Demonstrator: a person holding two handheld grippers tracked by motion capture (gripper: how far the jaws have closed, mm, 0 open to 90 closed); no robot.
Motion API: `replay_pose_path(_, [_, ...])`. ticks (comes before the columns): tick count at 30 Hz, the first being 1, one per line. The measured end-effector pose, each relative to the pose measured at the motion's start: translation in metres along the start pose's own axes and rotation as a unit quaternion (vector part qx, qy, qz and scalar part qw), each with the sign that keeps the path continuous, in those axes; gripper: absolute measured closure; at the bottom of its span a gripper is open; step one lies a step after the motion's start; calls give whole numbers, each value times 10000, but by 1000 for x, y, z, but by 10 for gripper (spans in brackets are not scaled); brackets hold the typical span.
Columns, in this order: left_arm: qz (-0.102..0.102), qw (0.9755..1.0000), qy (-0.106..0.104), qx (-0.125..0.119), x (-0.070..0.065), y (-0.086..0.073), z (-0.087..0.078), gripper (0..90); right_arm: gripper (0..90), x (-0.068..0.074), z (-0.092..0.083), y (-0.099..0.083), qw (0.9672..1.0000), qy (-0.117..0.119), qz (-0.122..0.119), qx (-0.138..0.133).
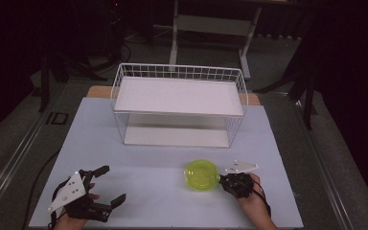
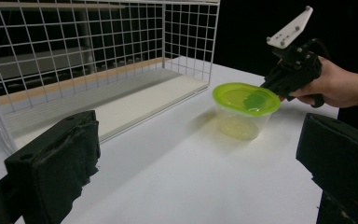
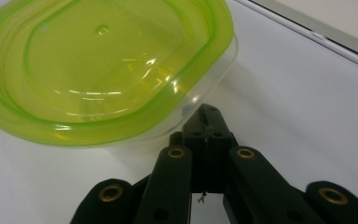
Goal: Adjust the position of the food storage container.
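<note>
I see a tub [image 1: 202, 175] with a green lid [image 2: 246, 98] on the worktop [image 1: 163, 191], right of centre, toward the near edge. It stands upright, clear body, lid seated on top.

Right tongs [image 1: 225, 181] sit at the tub's right side, tips touching its wall just under the lid rim. In the right gripper view the two jaws meet at a point [image 3: 208, 122] against the tub, nothing between them, so they are together and not clamped on anything. My right hand [image 1: 255, 197] comes in from the near edge.

Left tongs [image 1: 111, 188] are near the near-left corner, well apart from the tub. Jaws are wide apart; the left gripper view shows bare worktop between the pads [image 2: 58, 163].

Wire rack [image 1: 179, 105] stands across the far half of the worktop, two white shelves inside, open front facing me. Its near right corner is near the tub but not touching. Nothing lies between the left tongs and the tub. Rack shelves look bare.

Beyond the far edge: dark floor and a white frame [image 1: 211, 28]; details too dim to tell.
</note>
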State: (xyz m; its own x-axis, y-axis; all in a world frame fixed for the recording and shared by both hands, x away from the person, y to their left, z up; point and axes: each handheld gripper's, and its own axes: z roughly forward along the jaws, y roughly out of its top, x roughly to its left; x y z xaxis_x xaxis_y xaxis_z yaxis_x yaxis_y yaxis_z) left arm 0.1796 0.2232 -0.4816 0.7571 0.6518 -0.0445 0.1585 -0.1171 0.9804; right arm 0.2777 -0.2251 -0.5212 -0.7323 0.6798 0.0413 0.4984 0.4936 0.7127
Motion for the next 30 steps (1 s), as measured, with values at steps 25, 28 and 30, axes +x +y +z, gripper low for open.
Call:
replay_pose_path(25, [30,10000,-16,11,0,0,-1,4,900,34,35,28,9983,488,-321,54])
replay_pose_path(28, [29,10000,-20,8,0,0,-1,4,900,37,38,31,9980,521,-341,59])
replay_pose_path(30, [33,10000,-28,14,0,0,-1,4,900,39,40,33,9978,551,-363,54])
